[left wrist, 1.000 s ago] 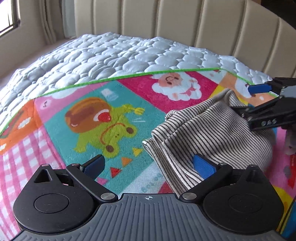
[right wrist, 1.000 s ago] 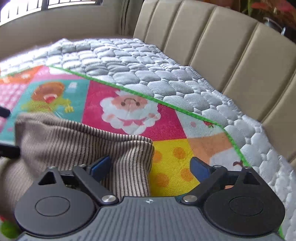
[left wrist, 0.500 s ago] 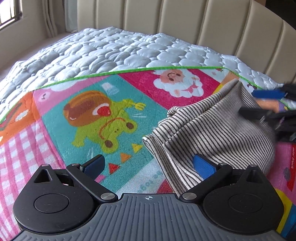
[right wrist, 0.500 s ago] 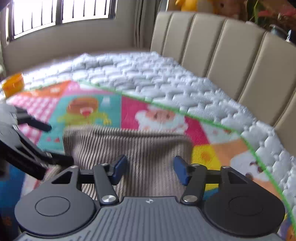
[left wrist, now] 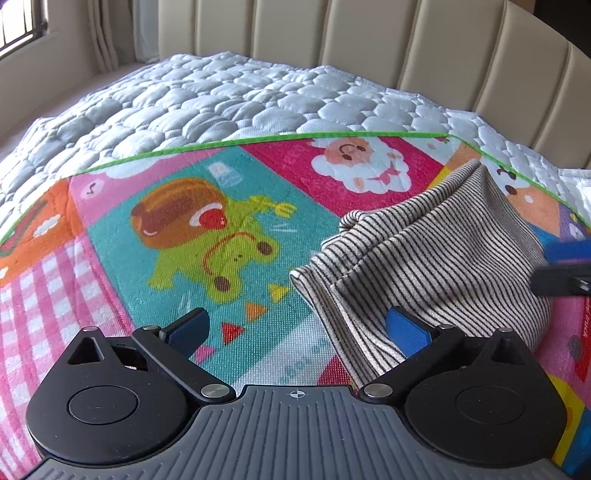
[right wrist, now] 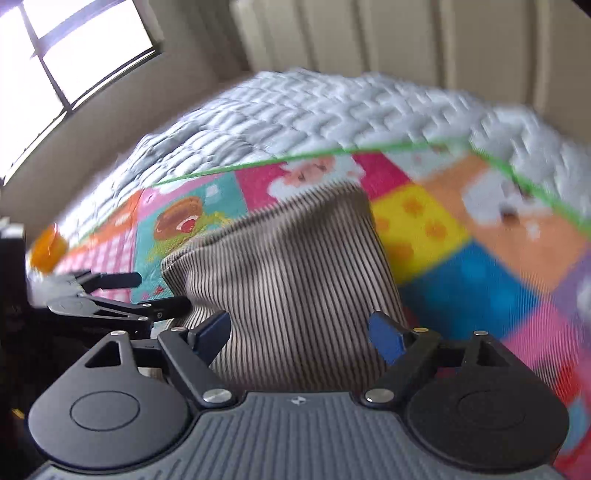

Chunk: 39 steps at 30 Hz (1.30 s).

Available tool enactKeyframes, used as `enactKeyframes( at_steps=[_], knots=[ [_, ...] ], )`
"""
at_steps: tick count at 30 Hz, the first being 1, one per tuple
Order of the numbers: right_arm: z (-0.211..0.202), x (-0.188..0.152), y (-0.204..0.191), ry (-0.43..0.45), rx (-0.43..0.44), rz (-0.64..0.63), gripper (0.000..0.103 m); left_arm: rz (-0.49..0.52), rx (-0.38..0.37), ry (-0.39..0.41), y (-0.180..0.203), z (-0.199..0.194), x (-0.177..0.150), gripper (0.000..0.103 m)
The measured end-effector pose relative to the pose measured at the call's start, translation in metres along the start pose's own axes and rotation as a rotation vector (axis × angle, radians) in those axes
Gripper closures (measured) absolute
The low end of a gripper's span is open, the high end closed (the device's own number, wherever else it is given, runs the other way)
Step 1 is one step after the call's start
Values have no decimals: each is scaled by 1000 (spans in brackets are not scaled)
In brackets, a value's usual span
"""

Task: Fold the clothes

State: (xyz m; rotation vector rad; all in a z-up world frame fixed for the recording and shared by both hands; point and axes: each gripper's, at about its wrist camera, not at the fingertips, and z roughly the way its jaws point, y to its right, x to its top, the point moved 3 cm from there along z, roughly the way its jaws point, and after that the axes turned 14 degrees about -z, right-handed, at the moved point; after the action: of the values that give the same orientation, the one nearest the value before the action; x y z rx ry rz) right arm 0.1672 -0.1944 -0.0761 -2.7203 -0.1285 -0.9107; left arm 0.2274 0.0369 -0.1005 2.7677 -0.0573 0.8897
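Striped garment (left wrist: 424,266) lies bunched on cartoon mat (left wrist: 184,240); quilted mattress (left wrist: 221,99) behind.

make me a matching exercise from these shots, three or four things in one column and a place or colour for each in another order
Column one:
1. striped beige knit garment
2. white quilted mattress cover
3. colourful cartoon play mat
4. left gripper

Column two:
A. spread over the bed, edged with a green strip
B. open, one blue pad over the garment's near edge
C. bunched in a heap on the mat
D. lies beyond the green edge, up to the beige padded headboard

Pairs: 1-C, 2-D, 3-A, 4-B
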Motion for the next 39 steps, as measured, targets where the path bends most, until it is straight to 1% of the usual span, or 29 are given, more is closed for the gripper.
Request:
enactKeyframes(
  at_steps=[3, 5, 7, 8, 9, 11, 13, 14, 16, 17, 19, 21, 23, 24, 27, 32, 36, 37, 39],
  knots=[
    [5, -18, 18, -52, 63, 242, 18, -2, -1, 1, 0, -1, 0, 0],
    [17, -30, 28, -78, 82, 368, 18, -4, -9, 9, -1, -4, 0, 0],
    [28, -38, 35, -75, 81, 438, 18, 14, -6, 38, 0, -14, 1, 0],
    [31, -41, 37, -64, 95, 456, 18, 22, -20, 54, 1, -20, 2, 0],
    [34, -43, 38, -55, 106, 466, 18, 26, -56, 65, 3, -27, 4, 0],
    [36, -41, 38, -47, 121, 441, 18, 42, -134, 78, 9, -39, 7, 0],
    [38, -39, 36, -42, 132, 422, 18, 94, -236, 53, 27, -40, 12, 0],
    [38, -40, 36, -43, 140, 426, 18, 135, -273, 41, 36, -38, 15, 0],
    [39, -42, 35, -48, 172, 436, 19, 244, -308, 12, 56, -27, 20, 0],
    [39, -42, 35, -52, 192, 439, 19, 271, -314, -17, 62, -18, 24, 0],
    [40, -42, 35, -59, 225, 444, 24, 278, -319, -86, 68, 2, 31, 0],
    [42, -40, 37, -63, 240, 446, 27, 258, -320, -150, 66, 20, 35, 0],
    [44, -38, 40, -66, 248, 446, 30, 202, -333, -208, 58, 36, 35, 0],
    [46, -37, 42, -70, 252, 447, 31, 167, -343, -224, 54, 40, 34, 0],
    [49, -27, 48, -75, 241, 419, 33, 62, -371, -230, 40, 44, 30, 0],
    [56, 9, 54, -37, 164, 281, 34, 22, -377, -231, 32, 37, 24, 0],
    [70, 37, 56, -8, 128, 155, 33, -49, -388, -248, 30, 30, 16, 0],
    [71, 43, 55, 0, 119, 118, 33, -54, -393, -259, 33, 27, 11, 0],
    [70, 51, 53, 13, 106, 41, 32, -65, -427, -310, 42, 24, -2, 5]
  ],
)
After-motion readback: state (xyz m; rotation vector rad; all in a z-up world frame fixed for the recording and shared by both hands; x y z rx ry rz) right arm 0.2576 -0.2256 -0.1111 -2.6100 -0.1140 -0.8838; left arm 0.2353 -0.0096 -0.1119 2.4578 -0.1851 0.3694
